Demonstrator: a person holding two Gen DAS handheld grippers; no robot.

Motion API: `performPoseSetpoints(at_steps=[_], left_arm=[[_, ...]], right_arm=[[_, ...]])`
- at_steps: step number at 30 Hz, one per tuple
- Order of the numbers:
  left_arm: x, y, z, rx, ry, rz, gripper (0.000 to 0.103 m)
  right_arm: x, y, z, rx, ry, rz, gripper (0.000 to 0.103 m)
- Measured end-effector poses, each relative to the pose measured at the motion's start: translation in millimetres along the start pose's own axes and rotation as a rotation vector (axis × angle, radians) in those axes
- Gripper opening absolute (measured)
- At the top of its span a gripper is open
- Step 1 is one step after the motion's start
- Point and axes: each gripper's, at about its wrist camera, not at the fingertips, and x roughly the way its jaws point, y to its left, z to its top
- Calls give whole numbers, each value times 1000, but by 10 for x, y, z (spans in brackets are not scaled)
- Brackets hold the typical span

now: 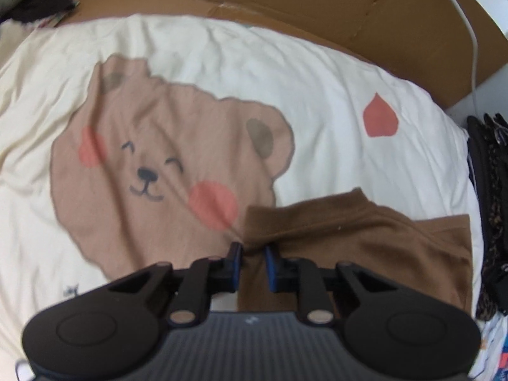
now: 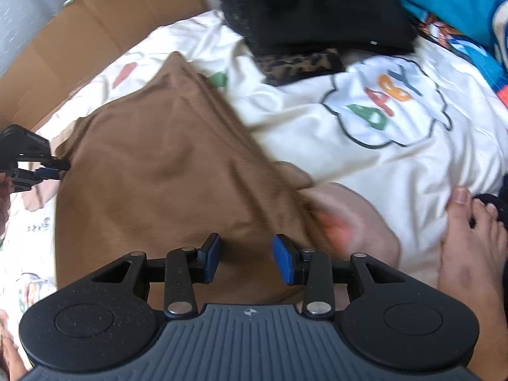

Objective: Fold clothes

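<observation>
A brown garment (image 2: 158, 171) lies on a cream bedsheet with a bear print (image 1: 152, 158). In the left wrist view the garment (image 1: 365, 231) lies to the lower right, and my left gripper (image 1: 253, 250) is shut on a bunched edge of it. The left gripper also shows at the left edge of the right wrist view (image 2: 60, 168), pinching the garment's left side. My right gripper (image 2: 247, 247) is open, its blue pads apart, hovering just above the garment's near part.
A pile of dark clothes (image 2: 317, 16) and a leopard-print piece (image 2: 301, 63) lie at the back right. Cardboard (image 1: 317, 6) and a white cable (image 1: 470, 31) border the bed's far side. A bare foot (image 2: 476, 247) rests on the sheet at right.
</observation>
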Motion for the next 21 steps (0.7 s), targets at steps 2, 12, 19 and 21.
performPoseSetpoints(at_steps=[2,12,19,21], left_arm=[[2,-28,48,27,-13,3,18],[-438,16,-41,-15,-79,27,16],[-794,55,-566,-40,-47,20,17],[-876,65,-735,-46,-31,23,17]], right_arm=[[-7,-51,-12,9,-7,-15,41],[-73,-191,-21,32,-15,-76,22],[-214,-127,-6,3,-29,-60,25],[-249,-91,-12,-1,-30,-20,26]])
